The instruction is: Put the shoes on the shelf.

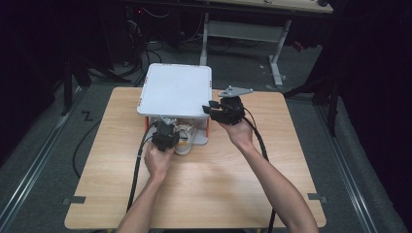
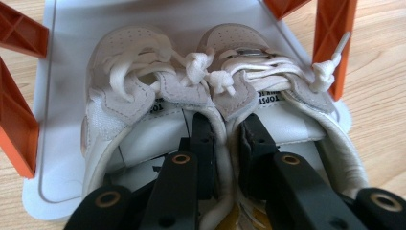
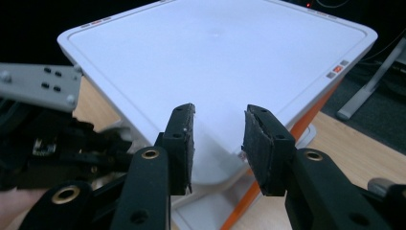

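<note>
Down on the lower shelf of the white rack (image 1: 175,87), the left gripper (image 2: 225,143) pinches the touching inner sides of a pair of white shoes (image 2: 158,91). Up beside the rack's top, the right gripper (image 3: 218,143) hovers part-open, with nothing between its pads.

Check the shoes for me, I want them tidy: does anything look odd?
Mostly tidy: the pair of shoes sits side by side on the rack's lower shelf. The left hand-held gripper pinches their inner sides together. Laces are knotted loosely and sprawl unevenly.
</note>
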Available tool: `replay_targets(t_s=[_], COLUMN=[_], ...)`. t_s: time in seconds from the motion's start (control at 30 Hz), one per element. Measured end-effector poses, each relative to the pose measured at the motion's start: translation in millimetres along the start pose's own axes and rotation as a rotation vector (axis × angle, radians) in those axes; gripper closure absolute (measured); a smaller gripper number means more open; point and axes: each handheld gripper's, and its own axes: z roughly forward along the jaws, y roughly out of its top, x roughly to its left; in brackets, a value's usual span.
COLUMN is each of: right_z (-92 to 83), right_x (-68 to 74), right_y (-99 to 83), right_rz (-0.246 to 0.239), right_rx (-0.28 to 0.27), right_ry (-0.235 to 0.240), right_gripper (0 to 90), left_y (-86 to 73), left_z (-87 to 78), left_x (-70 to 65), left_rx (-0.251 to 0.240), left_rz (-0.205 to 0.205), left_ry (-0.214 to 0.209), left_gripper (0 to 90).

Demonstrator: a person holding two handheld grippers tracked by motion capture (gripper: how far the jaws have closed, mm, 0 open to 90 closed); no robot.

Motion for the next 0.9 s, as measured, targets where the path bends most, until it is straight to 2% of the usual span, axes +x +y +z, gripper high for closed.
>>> replay_targets(t_s=[0.13, 0.3, 0.43, 0.5, 0.57, 0.7, 0.8, 0.9], right_z=[13.0, 18.8, 18.8, 18.2, 18.3, 18.9, 18.6, 18.8], right_x=[-0.2, 2.3, 1.4, 0.5, 0.4, 0.7, 0.1, 0.2], right_y=[1.0, 3.2, 2.6, 2.2, 2.0, 1.9, 1.6, 1.5], right_rz=[-0.001, -0.014, -0.01, -0.009, -0.011, -0.012, -0.012, -0.013], right_rx=[0.029, 0.041, 0.038, 0.037, 0.036, 0.031, 0.031, 0.029], right_ry=[-0.019, -0.029, -0.022, -0.019, -0.019, -0.017, -0.014, -0.015], right_gripper=[63.9, 64.8, 64.9, 64.9, 64.9, 64.9, 64.9, 64.9], left_y=[-0.2, -0.5, 0.7, 1.4, 2.0, 2.4, 2.1, 1.6], left_z=[1.0, 0.9, -0.6, -2.7, -4.9, -10.9, -21.3, -35.6], left_x=[0.1, 0.1, -2.1, -2.6, -2.5, -0.1, -2.1, -2.3], left_rx=[-0.007, 0.0, -0.012, -0.022, -0.022, -0.024, -0.07, -0.115], left_rz=[0.0, 0.005, -0.009, -0.02, -0.026, -0.042, -0.028, -0.024], left_ry=[0.002, 0.006, 0.004, -0.005, -0.017, -0.032, 0.005, 0.005], left_gripper=[75.5, 68.6, 58.0, 46.6, 42.1, 39.1, 34.5, 31.2])
